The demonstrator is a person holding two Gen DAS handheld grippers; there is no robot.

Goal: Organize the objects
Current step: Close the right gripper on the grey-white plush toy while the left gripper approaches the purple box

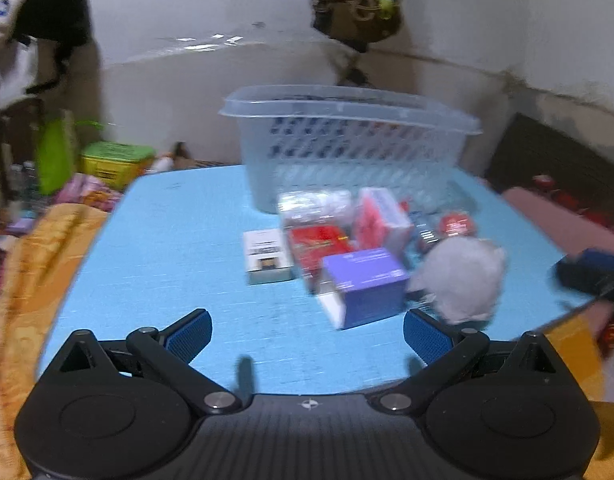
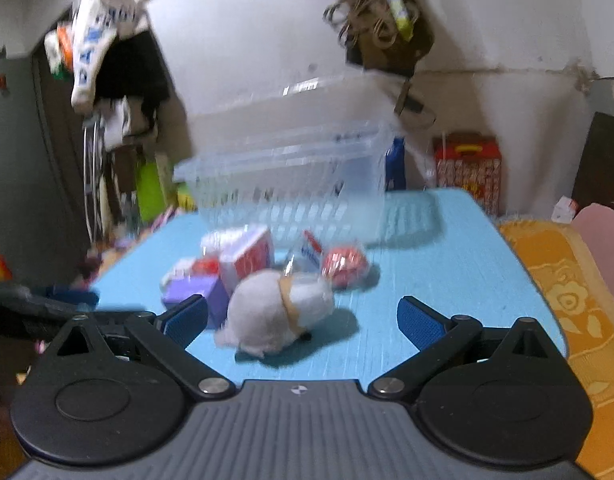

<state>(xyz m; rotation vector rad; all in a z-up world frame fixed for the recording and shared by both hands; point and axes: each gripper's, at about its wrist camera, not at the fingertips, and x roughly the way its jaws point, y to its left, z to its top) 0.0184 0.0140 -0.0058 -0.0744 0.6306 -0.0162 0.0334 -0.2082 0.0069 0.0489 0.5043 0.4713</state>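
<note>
On the blue table point(image 1: 179, 240), a clear plastic basket point(image 1: 347, 148) stands behind clustered items: white plush toy point(image 2: 279, 312), purple box point(image 1: 367, 284), red-and-white box point(image 1: 381, 220), small white box point(image 1: 267, 256); left tongs point(image 1: 307, 338) and right tongs point(image 2: 303, 322) hover spread, empty

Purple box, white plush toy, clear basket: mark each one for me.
purple box point(image 1: 373, 294), left wrist view, front face
white plush toy point(image 2: 267, 312), right wrist view, body
clear basket point(image 1: 347, 110), left wrist view, front rim
</note>
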